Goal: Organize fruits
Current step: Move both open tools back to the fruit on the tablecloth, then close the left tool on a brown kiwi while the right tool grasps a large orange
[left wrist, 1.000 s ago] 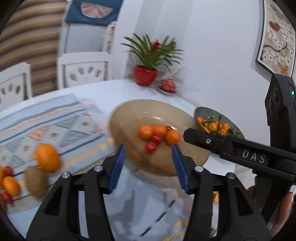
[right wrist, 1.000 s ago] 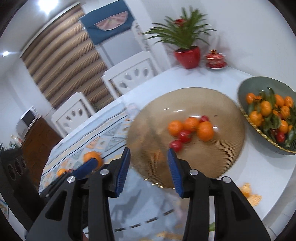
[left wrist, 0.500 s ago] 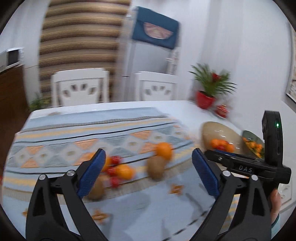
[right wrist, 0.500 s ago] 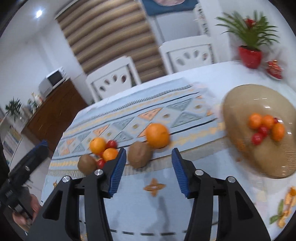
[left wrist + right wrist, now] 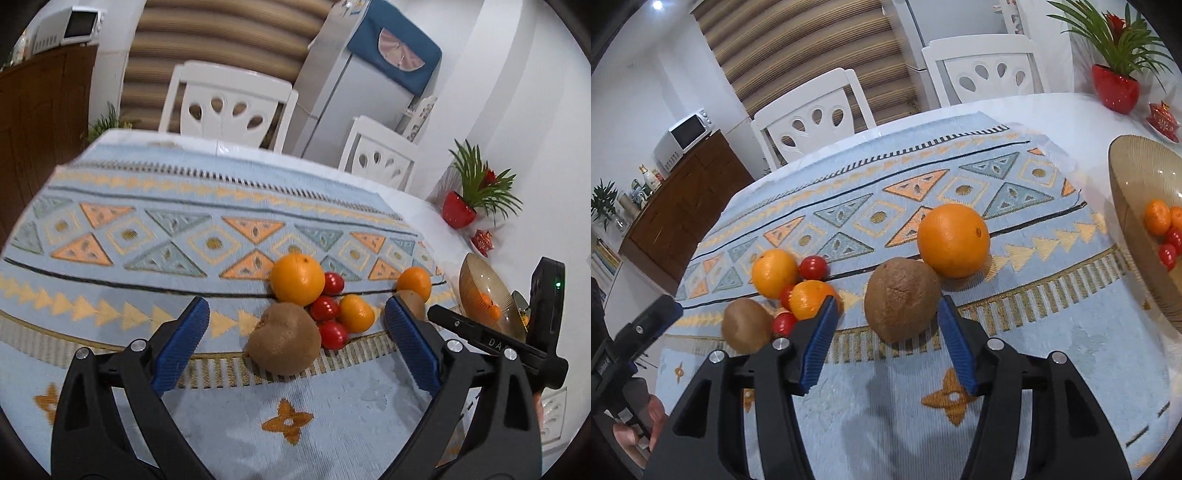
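Two grippers hang over a patterned cloth (image 5: 155, 236) strewn with fruit. The left gripper (image 5: 297, 338) has its blue fingers (image 5: 181, 341) spread wide around a kiwi (image 5: 283, 343) that sits between them without touching either pad. Just beyond that kiwi cluster an orange (image 5: 297, 279), three red tomatoes (image 5: 325, 308) and a mandarin (image 5: 356, 313), all packed together. Farther right lie a second kiwi (image 5: 902, 299) and a larger orange (image 5: 954, 240), touching each other. The right gripper (image 5: 886, 332) holds its fingers at a moderate gap, with that second kiwi just beyond the tips, empty and not gripped. At the far right a ribbed glass bowl (image 5: 1132, 177) stands on the white table, holding mandarins and tomatoes.
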Motion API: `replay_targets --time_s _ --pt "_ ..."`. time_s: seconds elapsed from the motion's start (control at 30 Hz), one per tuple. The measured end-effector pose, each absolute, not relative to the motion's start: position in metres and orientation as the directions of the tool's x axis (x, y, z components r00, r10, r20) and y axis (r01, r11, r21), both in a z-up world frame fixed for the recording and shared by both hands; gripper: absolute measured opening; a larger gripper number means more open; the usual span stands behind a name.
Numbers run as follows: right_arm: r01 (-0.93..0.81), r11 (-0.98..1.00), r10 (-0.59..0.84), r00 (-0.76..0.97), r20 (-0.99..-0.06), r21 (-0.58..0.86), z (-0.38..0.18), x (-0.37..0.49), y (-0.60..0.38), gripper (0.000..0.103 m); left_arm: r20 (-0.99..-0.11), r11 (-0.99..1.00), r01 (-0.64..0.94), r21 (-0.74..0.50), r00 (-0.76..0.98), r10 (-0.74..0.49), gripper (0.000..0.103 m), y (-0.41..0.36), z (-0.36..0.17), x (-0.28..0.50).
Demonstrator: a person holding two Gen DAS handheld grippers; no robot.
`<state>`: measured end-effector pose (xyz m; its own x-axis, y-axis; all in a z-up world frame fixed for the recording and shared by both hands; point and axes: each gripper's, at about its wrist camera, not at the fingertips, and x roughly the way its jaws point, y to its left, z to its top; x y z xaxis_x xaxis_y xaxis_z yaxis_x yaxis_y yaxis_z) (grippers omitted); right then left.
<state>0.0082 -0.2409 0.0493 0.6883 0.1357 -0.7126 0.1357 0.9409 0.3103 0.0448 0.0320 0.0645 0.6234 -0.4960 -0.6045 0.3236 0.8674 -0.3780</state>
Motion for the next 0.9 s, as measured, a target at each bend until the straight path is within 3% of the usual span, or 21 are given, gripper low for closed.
replay_targets --time_s 0.1,0.43,0.77,0.9 --pt "0.118 0.943 0.131 0.727 -0.674 0.310 0.038 0.009 -0.241 0.064 -0.615 0.871 0.323 -0.371 0.617 -0.491 0.095 0.024 0.048 0.052" --pt "0.147 0.932 0.140 0.694 -0.706 0.330 0.019 0.022 -0.243 0.064 -0.660 0.881 0.298 -0.369 0.583 -0.474 0.094 0.018 0.022 0.063" --pt "0.135 0.961 0.086 0.688 -0.721 0.243 0.015 0.027 -0.228 0.064 -0.717 0.918 0.300 -0.258 0.578 -0.390 0.094 -0.002 0.012 0.062" --pt "0.136 0.974 0.045 0.672 -0.739 0.183 0.013 0.031 -0.220 0.064 -0.730 0.924 0.304 -0.231 0.574 -0.371 0.089 -0.006 0.010 0.061"
